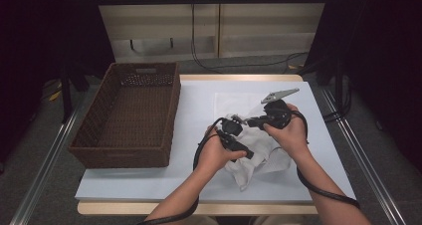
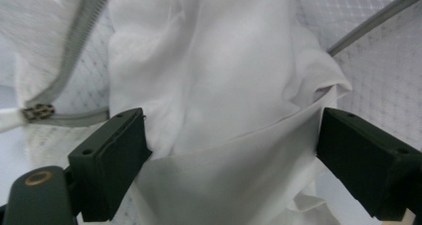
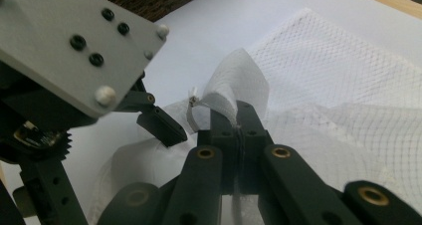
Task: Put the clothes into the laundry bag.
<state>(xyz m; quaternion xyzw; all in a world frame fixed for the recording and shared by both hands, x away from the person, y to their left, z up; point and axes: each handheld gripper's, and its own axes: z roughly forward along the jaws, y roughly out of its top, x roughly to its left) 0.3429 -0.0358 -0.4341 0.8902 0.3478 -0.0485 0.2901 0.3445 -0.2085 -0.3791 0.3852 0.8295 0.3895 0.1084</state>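
Observation:
A white mesh laundry bag (image 1: 234,103) with a grey zipper (image 2: 74,41) lies on the white table top. A crumpled white cloth (image 1: 266,160) sits at the bag's mouth, partly on the table in front. My left gripper (image 2: 231,150) is open, its jaws wide on either side of a fold of the cloth (image 2: 224,85) without squeezing it. My right gripper (image 3: 239,118) is shut on a raised edge of the mesh bag (image 3: 338,80) and holds it up. Both grippers meet over the bag, the left gripper (image 1: 246,154) in front and the right gripper (image 1: 239,119) behind.
A brown wicker basket (image 1: 171,110) stands at the table's left, with nothing showing inside it. The white table top (image 1: 199,175) has bare room between basket and bag. The left gripper's grey plate (image 3: 74,46) hangs close beside my right jaws.

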